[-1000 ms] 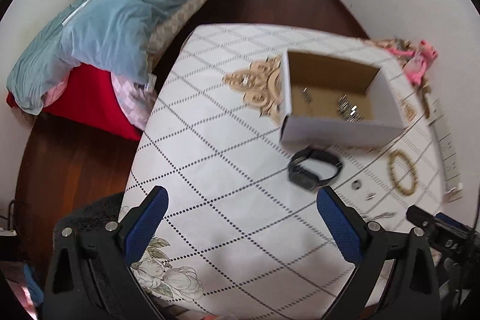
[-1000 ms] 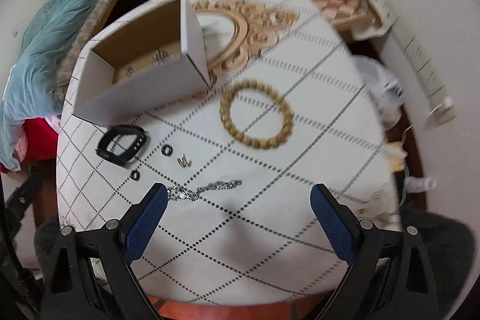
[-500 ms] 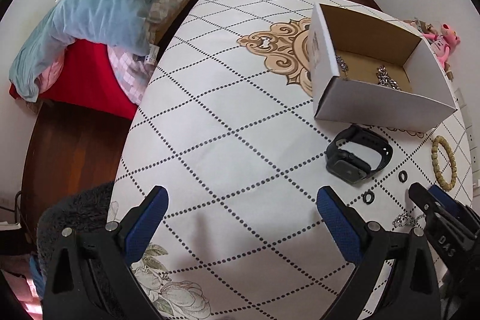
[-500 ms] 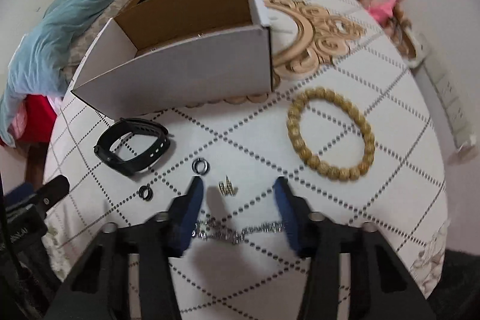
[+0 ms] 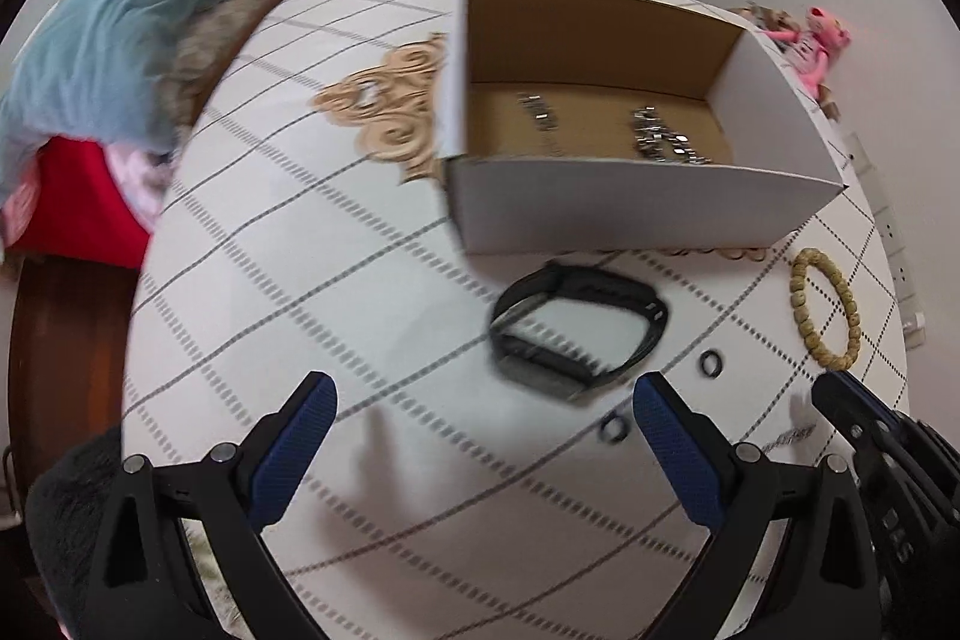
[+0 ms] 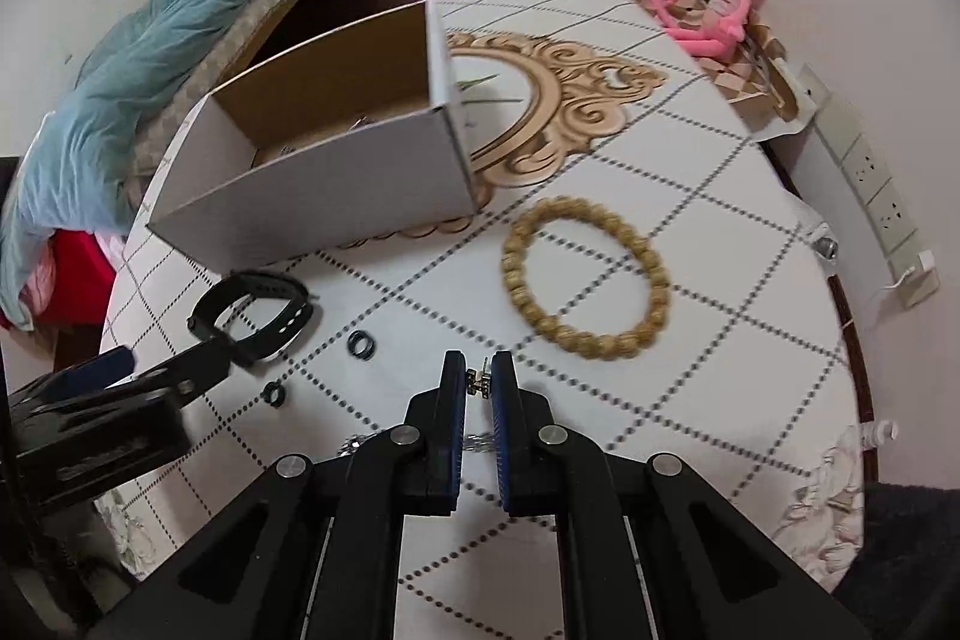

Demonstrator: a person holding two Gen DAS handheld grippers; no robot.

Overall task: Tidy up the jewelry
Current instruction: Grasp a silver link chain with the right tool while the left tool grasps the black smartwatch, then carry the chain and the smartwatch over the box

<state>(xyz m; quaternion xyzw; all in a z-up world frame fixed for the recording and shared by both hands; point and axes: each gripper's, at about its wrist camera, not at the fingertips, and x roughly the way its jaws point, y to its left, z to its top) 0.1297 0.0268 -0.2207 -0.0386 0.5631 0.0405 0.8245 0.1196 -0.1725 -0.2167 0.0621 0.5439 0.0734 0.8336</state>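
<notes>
My right gripper (image 6: 479, 377) is shut on a small pair of earrings (image 6: 478, 381), held just above the tablecloth. A silver chain (image 6: 474, 441) lies under its fingers. A wooden bead bracelet (image 6: 585, 273) lies to the right of it, two black rings (image 6: 362, 343) and a black watch band (image 6: 255, 307) to the left. The open cardboard box (image 6: 336, 172) stands behind and holds silver jewelry (image 5: 660, 139). My left gripper (image 5: 480, 418) is open and empty, just in front of the watch band (image 5: 576, 334).
The round table (image 5: 288, 244) has a white diamond-pattern cloth with a gold ornament. A bed with a blue duvet (image 5: 126, 16) is at the left. A pink plush toy (image 6: 717, 10) sits on a stand at the back right. Wall sockets (image 6: 864, 178) are at the right.
My right gripper has come down and closed on the earrings and lifted them a little. My left gripper has moved closer to the watch band and stays open.
</notes>
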